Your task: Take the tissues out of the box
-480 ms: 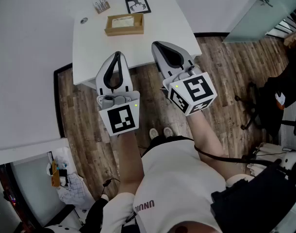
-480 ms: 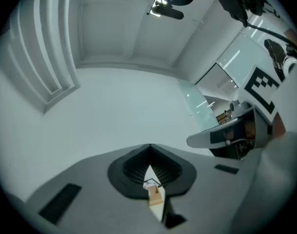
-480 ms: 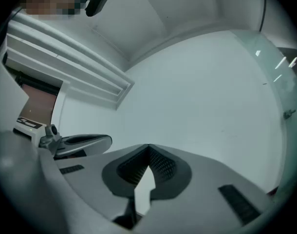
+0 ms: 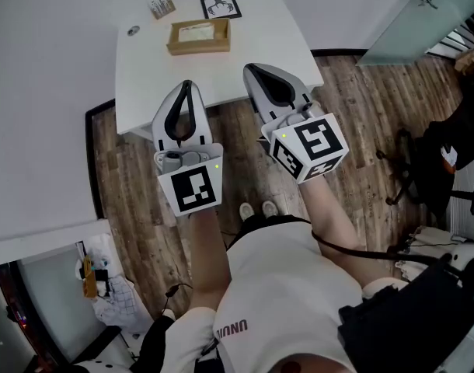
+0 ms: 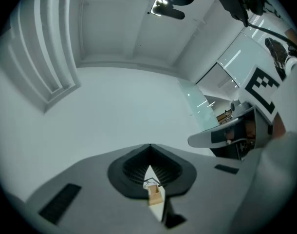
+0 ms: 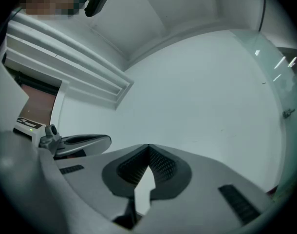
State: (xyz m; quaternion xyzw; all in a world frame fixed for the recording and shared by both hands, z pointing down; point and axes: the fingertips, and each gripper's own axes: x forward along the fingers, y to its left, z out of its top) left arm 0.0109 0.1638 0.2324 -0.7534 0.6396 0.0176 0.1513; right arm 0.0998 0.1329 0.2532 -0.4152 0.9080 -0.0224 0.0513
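Observation:
The brown cardboard tissue box point(image 4: 198, 36) lies on the white table point(image 4: 144, 84), far ahead of both grippers, with a pale sheet showing in its top. My left gripper point(image 4: 188, 85) hangs over the table's near edge, jaws shut and empty. My right gripper point(image 4: 249, 70) is beside it at the table's near right edge, also shut with nothing in it. In the left gripper view, the left gripper point(image 5: 149, 146) has its tips together, and the box point(image 5: 155, 195) shows small through the gap behind them. In the right gripper view, the right gripper point(image 6: 148, 146) is shut on nothing.
A black-and-white marker card point(image 4: 220, 6) and a small stand point(image 4: 162, 7) sit at the table's far edge, with a small round disc point(image 4: 134, 31) to the left. Wooden floor point(image 4: 353, 115) surrounds the table. A black chair point(image 4: 447, 154) stands at the right.

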